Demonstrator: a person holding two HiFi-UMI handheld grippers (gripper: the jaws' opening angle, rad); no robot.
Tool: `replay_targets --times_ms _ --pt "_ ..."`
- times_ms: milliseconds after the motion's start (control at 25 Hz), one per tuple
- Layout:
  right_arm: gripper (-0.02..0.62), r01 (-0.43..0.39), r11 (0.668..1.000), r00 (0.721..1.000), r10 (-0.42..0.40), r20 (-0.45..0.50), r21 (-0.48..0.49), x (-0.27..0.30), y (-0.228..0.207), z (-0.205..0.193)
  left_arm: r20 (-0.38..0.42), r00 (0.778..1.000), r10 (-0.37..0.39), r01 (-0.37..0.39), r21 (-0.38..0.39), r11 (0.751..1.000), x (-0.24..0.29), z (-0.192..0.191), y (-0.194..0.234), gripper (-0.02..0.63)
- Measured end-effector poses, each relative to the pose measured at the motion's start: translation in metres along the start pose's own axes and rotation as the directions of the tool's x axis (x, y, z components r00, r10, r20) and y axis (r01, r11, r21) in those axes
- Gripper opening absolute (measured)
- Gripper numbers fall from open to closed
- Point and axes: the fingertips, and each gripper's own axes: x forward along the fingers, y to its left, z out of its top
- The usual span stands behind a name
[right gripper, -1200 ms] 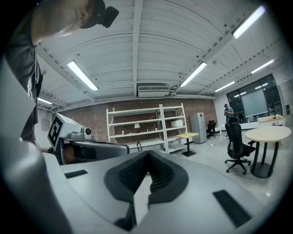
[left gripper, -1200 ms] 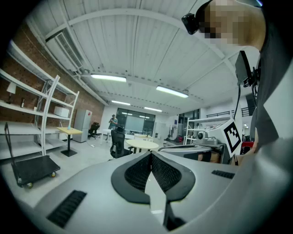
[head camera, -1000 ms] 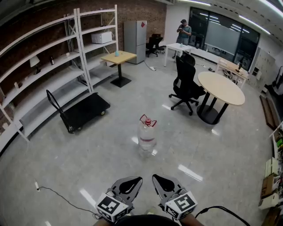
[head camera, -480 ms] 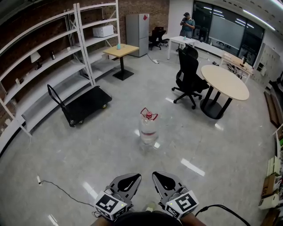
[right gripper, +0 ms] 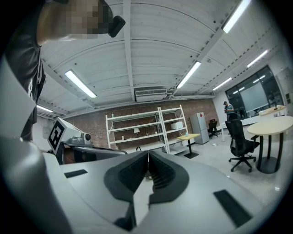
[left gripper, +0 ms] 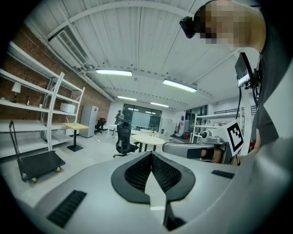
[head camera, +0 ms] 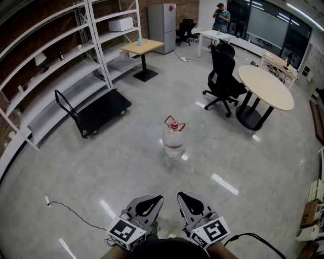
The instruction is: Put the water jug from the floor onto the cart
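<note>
Both grippers are clenched with nothing between their jaws: the left gripper (left gripper: 150,158) has its ribbed pads pressed together at the tip, and the right gripper (right gripper: 147,160) likewise. In the head view they sit side by side at the bottom edge, tips pointing toward the water jug (head camera: 173,139), well short of it, with bare grey floor (head camera: 126,169) between

The water jug stands upright on the floor, clear-bodied with a red cap and a red handle raised above its neck. Nothing touches it

Left of the jug and a little farther off stands the cart (head camera: 103,109), a flat black platform on wheels with its push handle at the end nearer the camera; it is well apart from the jug. Beyond the cart, farther left of the jug, white shelving (head camera: 55,68) runs along a brick wall

Right of the jug and farther back is a black office chair (head camera: 223,83), and beyond that a round table (head camera: 266,88). Behind the jug, far off, a small square table (head camera: 142,47) stands near a grey fridge (head camera: 169,20), and a person (head camera: 220,12) stands at the back of the room

Left of the jug and nearer the camera, a thin cable (head camera: 71,212) lies on the floor
</note>
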Motion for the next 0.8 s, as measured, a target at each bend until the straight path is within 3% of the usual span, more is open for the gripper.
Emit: replay_targets --times_ms 160,360,640,800 --pt "0.002 0.024 1.0 1.0 -0.024 -0.009 -0.009 0.043 -0.027 0.002 -0.013 1.0 -0.018 0.018 -0.004 1.0 0.028 0.001 0.044 0.003" --pt "0.002 0.106 0.994 0.994 -0.107 -0.008 -0.026 0.124 -0.076 0.008 0.01 0.997 -0.07 0.07 0.014 0.997 0.08 0.016 0.131 0.003" --pt "0.002 0.255 0.967 0.967 -0.255 0.002 0.003 0.254 -0.145 0.027 -0.023 0.982 -0.187 0.188 0.097 0.977 0.154 0.051 0.265 0.003" --pt "0.002 0.309 0.951 0.951 -0.309 0.007 0.024 0.303 -0.189 0.036 -0.034 0.975 -0.219 0.221 0.092 0.971 0.205 0.065 0.317 0.003"
